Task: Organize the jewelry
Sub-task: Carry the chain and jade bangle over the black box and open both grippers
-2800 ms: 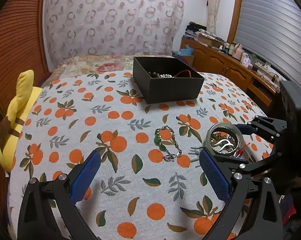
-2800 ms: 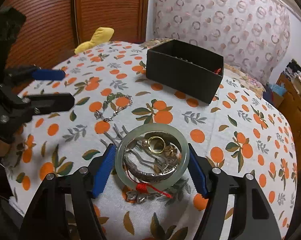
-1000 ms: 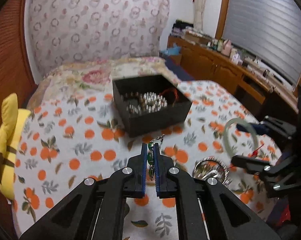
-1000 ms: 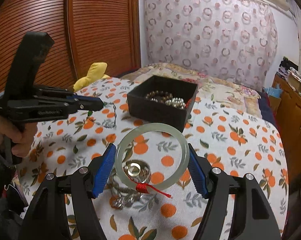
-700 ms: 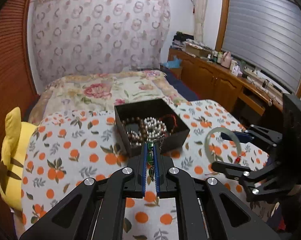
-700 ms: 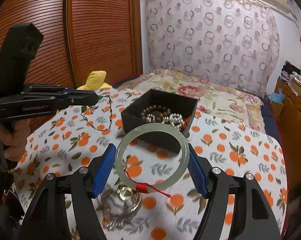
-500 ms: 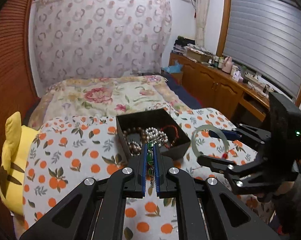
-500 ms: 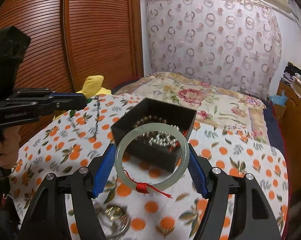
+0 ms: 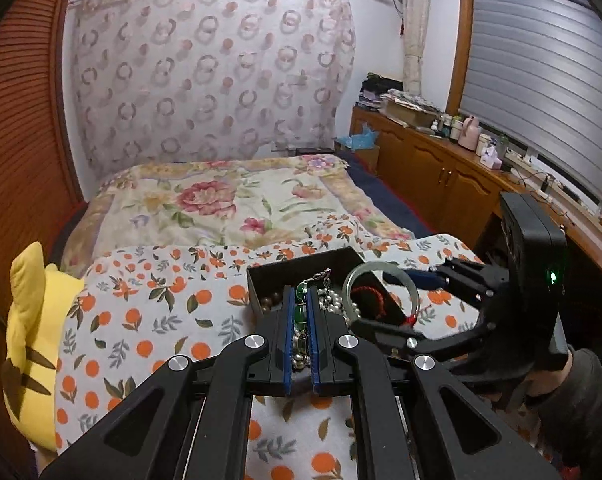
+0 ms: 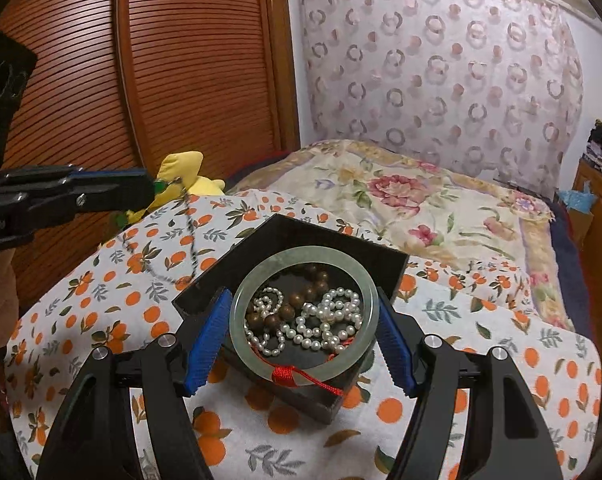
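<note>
A black open box [image 10: 321, 236] sits on the orange-print cloth and holds white pearl strands [image 10: 325, 320] and brown beads. My right gripper [image 10: 304, 322] is shut on a pale green jade bangle [image 10: 301, 256] with a red tassel, held over the box. My left gripper [image 9: 299, 308] is shut on a silver chain bracelet with green beads [image 9: 301, 314], held near the box [image 9: 301, 266]. The chain [image 10: 189, 236] hangs from the left gripper in the right wrist view. The bangle [image 9: 381, 270] also shows in the left wrist view.
A yellow plush toy [image 9: 33, 328] lies at the table's left edge. A bed with a floral cover [image 9: 229, 200] stands behind the table. A wooden cabinet [image 9: 441, 168] runs along the right wall and a slatted wardrobe [image 10: 161, 80] along the left.
Both grippers have moved closer to the box. The bangle now hangs over the box's inside, and the chain bracelet has come up to the box's near side.
</note>
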The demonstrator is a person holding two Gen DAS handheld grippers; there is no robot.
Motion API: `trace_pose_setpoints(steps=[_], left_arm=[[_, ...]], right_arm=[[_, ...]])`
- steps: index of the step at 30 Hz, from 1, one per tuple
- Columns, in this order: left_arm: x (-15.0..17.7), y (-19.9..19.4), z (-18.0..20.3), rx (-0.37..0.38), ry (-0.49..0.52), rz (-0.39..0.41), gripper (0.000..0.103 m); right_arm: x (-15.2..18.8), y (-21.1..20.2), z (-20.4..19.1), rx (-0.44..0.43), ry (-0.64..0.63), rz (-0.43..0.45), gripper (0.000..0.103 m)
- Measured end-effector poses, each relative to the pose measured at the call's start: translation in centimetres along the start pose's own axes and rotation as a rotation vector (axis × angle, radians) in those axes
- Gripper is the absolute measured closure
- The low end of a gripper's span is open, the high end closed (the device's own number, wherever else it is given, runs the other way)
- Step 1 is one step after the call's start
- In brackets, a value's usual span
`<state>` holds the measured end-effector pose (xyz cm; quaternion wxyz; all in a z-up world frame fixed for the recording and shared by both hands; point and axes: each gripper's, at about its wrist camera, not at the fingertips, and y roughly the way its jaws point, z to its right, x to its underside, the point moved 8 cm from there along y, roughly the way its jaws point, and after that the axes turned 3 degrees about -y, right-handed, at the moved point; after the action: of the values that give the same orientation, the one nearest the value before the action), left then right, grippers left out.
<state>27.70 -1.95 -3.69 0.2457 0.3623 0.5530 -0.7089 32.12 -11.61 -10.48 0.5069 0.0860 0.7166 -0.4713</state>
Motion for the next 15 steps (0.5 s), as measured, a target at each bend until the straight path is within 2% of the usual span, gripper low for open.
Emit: trace_pose_setpoints(steps=[11,15], left_arm=[[-0.6,2.9,-0.2,-0.013,0.013,-0.028,0.098],[-0.9,4.0,-0.5,-0.015,0.01,-0.038,0.098]], right_arm=[[0.6,1.4,0.7,-0.013,0.034,-0.001,0.03],[0.4,1.1,1.3,-0.005,0.045,0.016,0.023]])
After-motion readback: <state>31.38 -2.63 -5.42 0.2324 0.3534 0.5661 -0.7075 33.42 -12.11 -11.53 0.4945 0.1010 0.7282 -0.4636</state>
